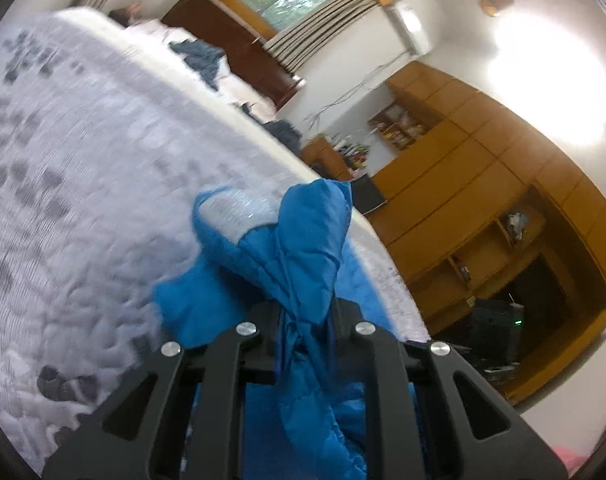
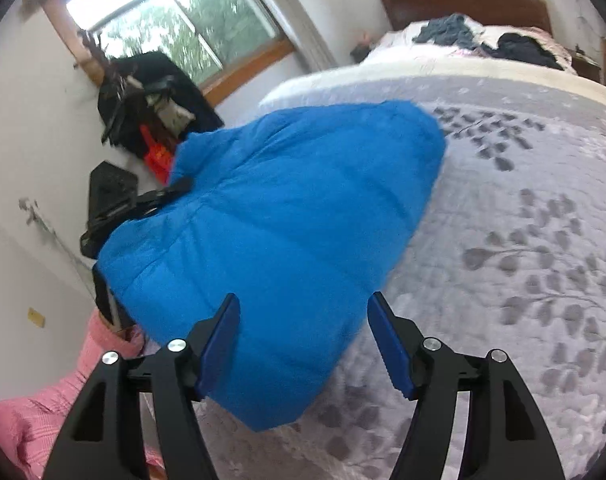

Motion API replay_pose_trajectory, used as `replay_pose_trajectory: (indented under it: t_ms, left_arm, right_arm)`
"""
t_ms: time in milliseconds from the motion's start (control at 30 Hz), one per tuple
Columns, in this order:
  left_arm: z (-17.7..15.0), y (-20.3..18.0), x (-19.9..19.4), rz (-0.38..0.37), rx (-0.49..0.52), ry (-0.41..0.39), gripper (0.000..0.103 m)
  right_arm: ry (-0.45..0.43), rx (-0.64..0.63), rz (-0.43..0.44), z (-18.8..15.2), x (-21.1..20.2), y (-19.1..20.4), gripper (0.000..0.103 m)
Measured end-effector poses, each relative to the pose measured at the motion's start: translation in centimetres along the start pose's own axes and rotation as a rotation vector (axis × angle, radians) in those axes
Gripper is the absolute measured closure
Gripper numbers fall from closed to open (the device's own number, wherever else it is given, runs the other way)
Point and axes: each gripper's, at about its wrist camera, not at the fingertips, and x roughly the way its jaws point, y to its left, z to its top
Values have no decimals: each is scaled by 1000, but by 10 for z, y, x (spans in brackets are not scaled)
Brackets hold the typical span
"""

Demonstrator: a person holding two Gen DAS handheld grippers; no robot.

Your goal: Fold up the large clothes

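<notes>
Item: blue padded jacket [image 2: 279,240], bunched and partly lifted over a bed covered by a grey leaf-print quilt [image 2: 523,240]; one gathered fold rises between the fingers of the left gripper [image 1: 305,320], which is pinched tight on the fabric. Right gripper [image 2: 303,344]: blue-padded fingers [image 2: 219,344] spread wide, the jacket's lower edge between them, contact not discernible. Also noted: pink sleeve [image 2: 43,412] at lower left, dark clothes [image 2: 519,50] heaped at the far end of the bed.
</notes>
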Motion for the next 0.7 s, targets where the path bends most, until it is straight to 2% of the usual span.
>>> replay_pose_trajectory:
  t_ms: [100, 167, 367, 467, 500, 567, 700]
  left_arm:
    - [-3, 14, 3, 1, -1, 11, 87]
    - [-6, 15, 7, 34, 34, 25, 85]
    - [-11, 30, 18, 62, 24, 52, 80]
    - [-9, 27, 14, 84, 11, 54, 73]
    - [-7, 25, 10, 94, -4, 55, 69]
    - [-5, 21, -4, 103, -23, 38, 70]
    - [-14, -3, -53, 132, 17, -46, 69]
  right_arm:
    - [42, -26, -48, -1, 17, 13, 36]
    - [62, -24, -72, -2, 24, 16, 34]
    - [99, 4, -97, -10, 45, 9, 27]
    - [102, 24, -81, -11, 40, 7, 27]
    - [99, 26, -78, -10, 39, 8, 28]
    - [89, 30, -69, -9, 32, 7, 28]
    - [64, 42, -42, -12, 13, 7, 28]
